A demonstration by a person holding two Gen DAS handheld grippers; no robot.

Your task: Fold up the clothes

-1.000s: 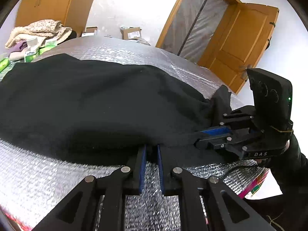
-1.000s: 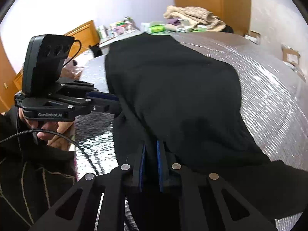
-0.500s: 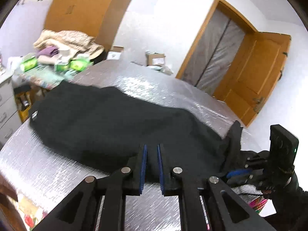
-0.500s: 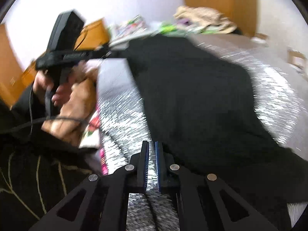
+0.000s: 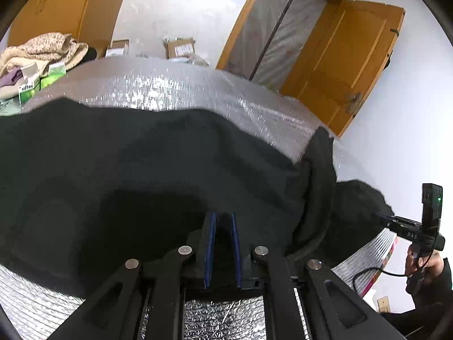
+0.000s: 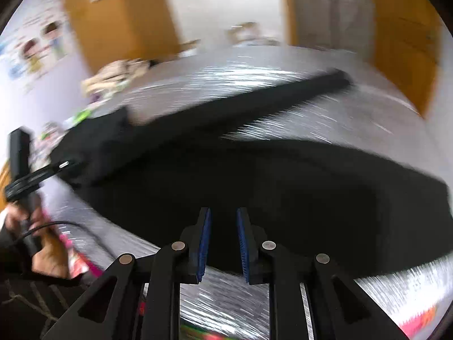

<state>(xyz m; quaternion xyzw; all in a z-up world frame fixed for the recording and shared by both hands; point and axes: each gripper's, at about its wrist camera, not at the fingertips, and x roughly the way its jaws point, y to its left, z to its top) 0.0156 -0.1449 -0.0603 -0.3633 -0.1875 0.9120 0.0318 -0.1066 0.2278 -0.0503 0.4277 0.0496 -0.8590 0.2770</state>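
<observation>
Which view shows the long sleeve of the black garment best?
The right wrist view. There the sleeve runs stretched across the silver table cover toward the far edge, though motion-blurred. The left wrist view is sharper but shows only the garment's body, with no laid-out sleeve to pick out.

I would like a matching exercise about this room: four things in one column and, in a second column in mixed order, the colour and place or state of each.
Things:
1. black garment
2. door
3. table cover
4. pile of clothes

Descriptions:
a. silver and shiny, under the garment
b. dark, spread across the table
c. orange-brown wood, standing open
d. beige, heaped beyond the table's far left edge

Pairs: 1-b, 2-c, 3-a, 4-d
</observation>
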